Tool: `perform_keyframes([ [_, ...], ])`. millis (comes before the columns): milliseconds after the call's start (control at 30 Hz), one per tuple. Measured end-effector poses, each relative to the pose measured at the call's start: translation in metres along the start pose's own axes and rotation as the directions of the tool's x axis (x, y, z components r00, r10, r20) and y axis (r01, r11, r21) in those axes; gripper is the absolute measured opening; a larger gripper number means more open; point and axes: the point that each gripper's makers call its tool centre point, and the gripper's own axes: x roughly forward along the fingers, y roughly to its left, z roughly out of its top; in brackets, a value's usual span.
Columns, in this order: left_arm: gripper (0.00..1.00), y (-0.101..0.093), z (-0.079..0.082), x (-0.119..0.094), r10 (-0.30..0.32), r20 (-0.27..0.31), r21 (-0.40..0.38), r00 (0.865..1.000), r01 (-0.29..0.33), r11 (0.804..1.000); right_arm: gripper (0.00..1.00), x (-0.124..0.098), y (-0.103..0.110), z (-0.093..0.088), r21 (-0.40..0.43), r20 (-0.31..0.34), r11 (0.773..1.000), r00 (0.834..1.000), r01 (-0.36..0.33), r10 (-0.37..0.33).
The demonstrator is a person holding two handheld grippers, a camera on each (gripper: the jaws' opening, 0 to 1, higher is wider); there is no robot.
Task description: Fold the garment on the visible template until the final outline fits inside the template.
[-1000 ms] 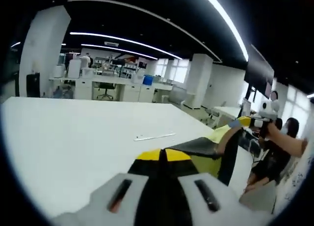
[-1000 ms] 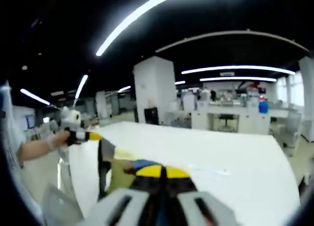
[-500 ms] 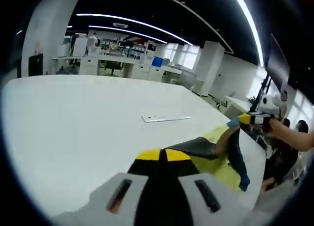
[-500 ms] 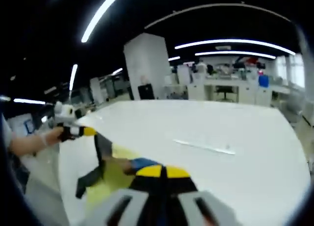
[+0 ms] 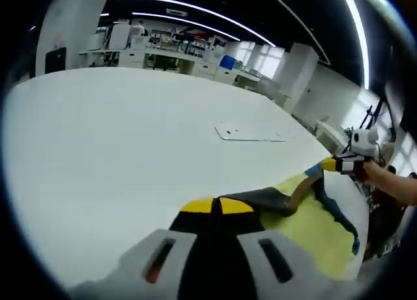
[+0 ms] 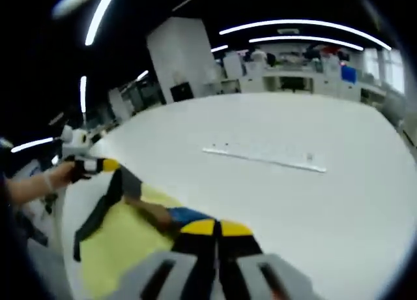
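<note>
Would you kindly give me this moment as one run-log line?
phase: carrying | left hand-held gripper: shut on garment | right hand-held gripper: shut on garment | template: bare, on table

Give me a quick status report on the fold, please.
Both grippers shut on garment, left, right. Garment stretched between them at table edge, not yet folded. Template flat on table, farther out.

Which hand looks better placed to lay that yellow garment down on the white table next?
Neither clearly: both tongs, left and right, are shut on the garment, stretched between them above the table. They should probably lower together.
</note>
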Motion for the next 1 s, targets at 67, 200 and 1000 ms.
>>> perform_keyframes([
  [67,0.00,0.006,-0.007,0.006,0.016,-0.022,-0.012,1.000,-0.016,1.000,0.00,0.010,-0.005,-0.004,0.007,-0.021,1.000,1.000,0.009,-0.009],
  [200,0.00,0.024,-0.012,0.020,0.042,-0.048,-0.030,0.998,-0.044,0.999,0.00,0.026,-0.013,-0.008,0.020,-0.050,1.000,0.999,0.022,-0.021],
  [1000,0.10,0.017,-0.015,0.020,0.057,-0.026,0.070,0.998,-0.055,0.996,0.02,0.029,-0.004,-0.002,-0.039,-0.037,0.999,0.999,0.013,-0.015],
])
